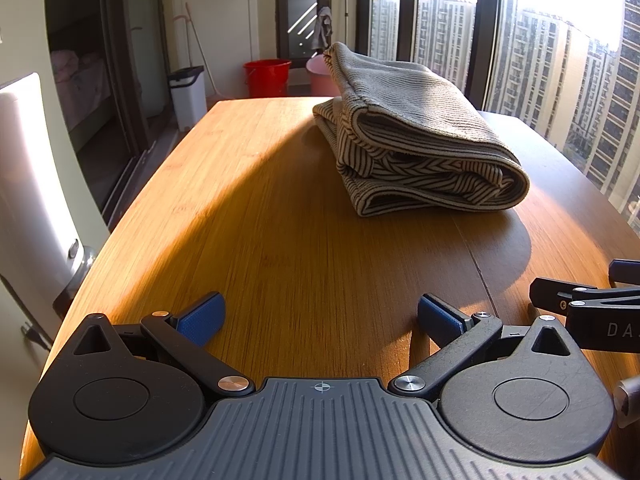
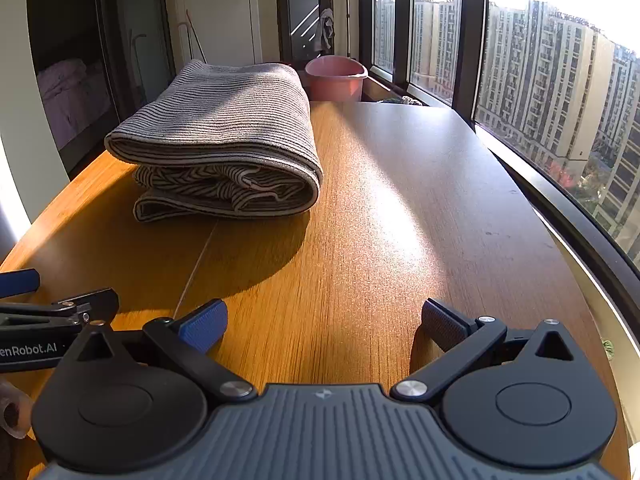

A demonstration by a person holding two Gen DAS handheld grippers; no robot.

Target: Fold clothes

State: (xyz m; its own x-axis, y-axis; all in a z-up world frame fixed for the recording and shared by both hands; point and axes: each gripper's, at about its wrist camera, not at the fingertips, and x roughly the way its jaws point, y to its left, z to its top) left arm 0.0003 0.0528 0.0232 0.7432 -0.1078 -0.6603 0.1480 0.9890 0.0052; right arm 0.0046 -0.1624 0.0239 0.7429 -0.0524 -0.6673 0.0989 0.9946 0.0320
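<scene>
Striped garment (image 1: pixel 420 136) lies folded in a thick bundle on the wooden table (image 1: pixel 280 248), out toward the table's far half, well apart from both grippers. Left gripper (image 1: pixel 320 320) sits low at the table's near edge, blue pads spread wide, nothing held. Right gripper (image 2: pixel 324 322) just beside it, also at the near edge, pads wide apart and empty. Bare wood between grippers and garment, nothing blocking. Beyond the table's far end: red bucket (image 1: pixel 267 78), pink basin (image 2: pixel 336 78), white bin (image 1: pixel 188 96). Windows (image 2: pixel 540 80) run along the table's right side, tower blocks outside.
</scene>
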